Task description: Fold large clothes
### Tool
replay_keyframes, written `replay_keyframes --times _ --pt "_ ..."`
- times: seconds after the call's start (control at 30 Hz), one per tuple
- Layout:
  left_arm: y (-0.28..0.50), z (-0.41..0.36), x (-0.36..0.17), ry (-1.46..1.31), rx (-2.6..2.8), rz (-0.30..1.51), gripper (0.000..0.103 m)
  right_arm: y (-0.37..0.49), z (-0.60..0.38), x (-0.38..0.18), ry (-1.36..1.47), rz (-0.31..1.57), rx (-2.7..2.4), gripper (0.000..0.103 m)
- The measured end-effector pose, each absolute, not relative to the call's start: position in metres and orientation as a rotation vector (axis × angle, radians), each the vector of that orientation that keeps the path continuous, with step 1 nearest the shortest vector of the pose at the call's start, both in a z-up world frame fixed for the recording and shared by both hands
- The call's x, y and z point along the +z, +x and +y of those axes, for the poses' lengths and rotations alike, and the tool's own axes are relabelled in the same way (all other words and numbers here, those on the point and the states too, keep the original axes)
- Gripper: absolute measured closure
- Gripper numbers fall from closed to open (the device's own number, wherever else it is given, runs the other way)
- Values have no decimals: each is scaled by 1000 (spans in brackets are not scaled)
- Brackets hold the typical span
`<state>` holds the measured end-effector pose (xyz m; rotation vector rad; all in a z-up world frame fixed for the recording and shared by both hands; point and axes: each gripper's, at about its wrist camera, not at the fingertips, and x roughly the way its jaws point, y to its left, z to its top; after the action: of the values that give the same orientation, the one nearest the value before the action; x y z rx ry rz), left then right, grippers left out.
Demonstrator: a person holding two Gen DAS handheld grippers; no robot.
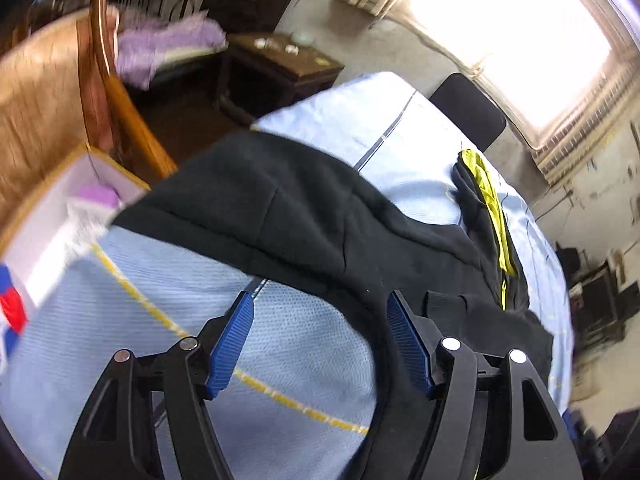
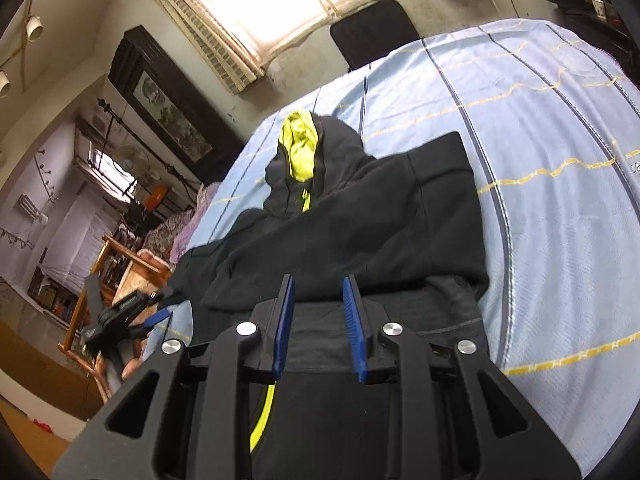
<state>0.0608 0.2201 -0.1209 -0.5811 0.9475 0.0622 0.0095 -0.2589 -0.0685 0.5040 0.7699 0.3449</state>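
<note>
A black hoodie [image 1: 304, 216] with a lime-yellow hood lining [image 1: 486, 188] lies spread on a light blue bed sheet [image 1: 400, 120]. My left gripper [image 1: 320, 300] is open above the sheet at the hoodie's curved edge, with nothing pinched. In the right wrist view the hoodie [image 2: 360, 220] stretches away, its hood [image 2: 298, 148] at the far end. My right gripper [image 2: 319, 282] hovers over the near hem, jaws a little apart and open, with the fabric below them and not gripped. The left gripper [image 2: 132, 316] shows at the bed's left side.
A white open box [image 1: 60, 208] sits at the bed's left edge beside wooden furniture [image 1: 36, 92]. Beyond stand a dark wooden side table [image 1: 280, 64] and a purple cloth [image 1: 168, 44]. A black chair back [image 2: 372, 28] rises behind the bed under a bright window.
</note>
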Motion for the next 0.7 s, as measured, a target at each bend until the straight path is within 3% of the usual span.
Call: replay_keyframes --times 0.1,0.2,0.7 --pt "67 230 -125 -619 92 950 34 -1 -264 -57 471 759 331 76" --pt "70 239 -123 -633 90 933 34 -13 -269 -45 448 744 321 63" --pt "77 245 -135 -886 -26 921 33 -40 -240 -22 341 772 379 58"
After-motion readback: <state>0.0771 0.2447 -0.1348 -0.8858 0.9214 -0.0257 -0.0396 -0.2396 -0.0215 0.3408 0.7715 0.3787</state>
